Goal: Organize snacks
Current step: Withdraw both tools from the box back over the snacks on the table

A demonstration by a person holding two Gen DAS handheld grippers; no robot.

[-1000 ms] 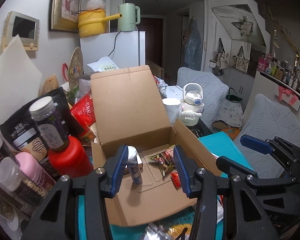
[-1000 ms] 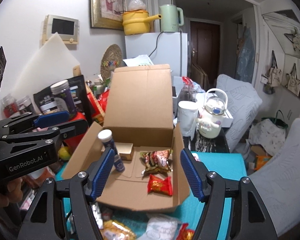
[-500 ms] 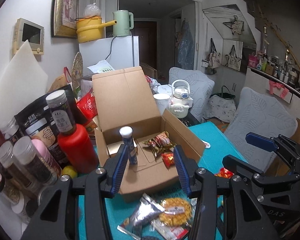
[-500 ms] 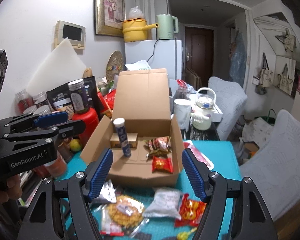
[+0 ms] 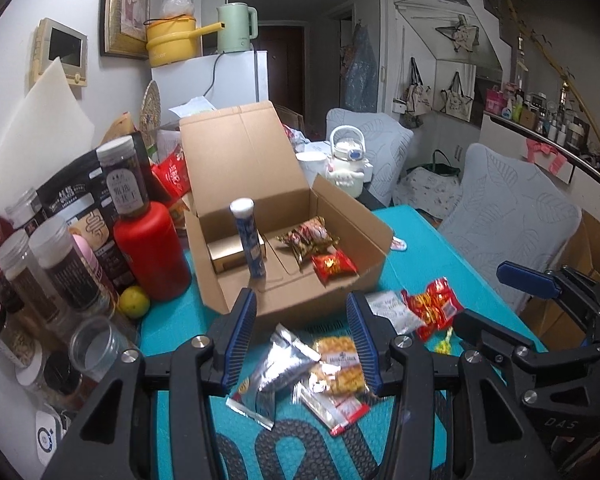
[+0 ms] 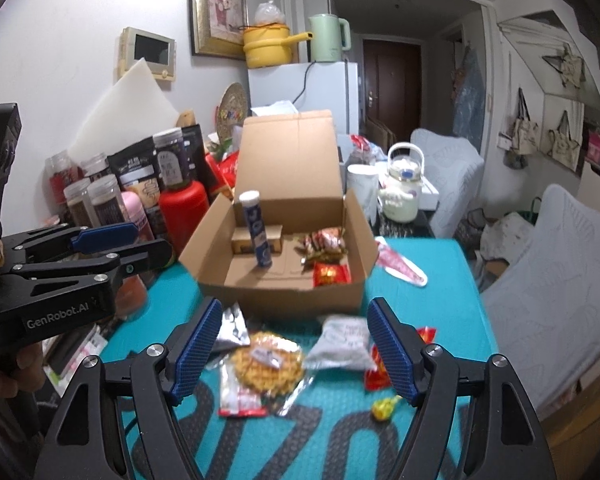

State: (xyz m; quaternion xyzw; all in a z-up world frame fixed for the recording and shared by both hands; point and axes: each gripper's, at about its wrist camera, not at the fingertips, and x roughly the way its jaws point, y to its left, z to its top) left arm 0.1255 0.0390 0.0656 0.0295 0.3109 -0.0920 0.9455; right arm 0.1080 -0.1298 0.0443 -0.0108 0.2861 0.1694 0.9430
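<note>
Both grippers hover empty over loose snack packets on a teal counter (image 6: 440,264), in front of an open cardboard box (image 6: 300,288).

To do this step well, lower the right gripper (image 6: 292,350), its fingers wide apart after just opening, squarely over the round yellow cracker packet (image 6: 266,362) before closing. The left gripper (image 5: 302,340) has fingers apart, nothing between them. The packets are crinkly foil and plastic, overlapping near the box's front wall.

Yellow pot (image 5: 172,38) and green kettle (image 5: 236,28) atop white fridge (image 5: 236,80)
</note>
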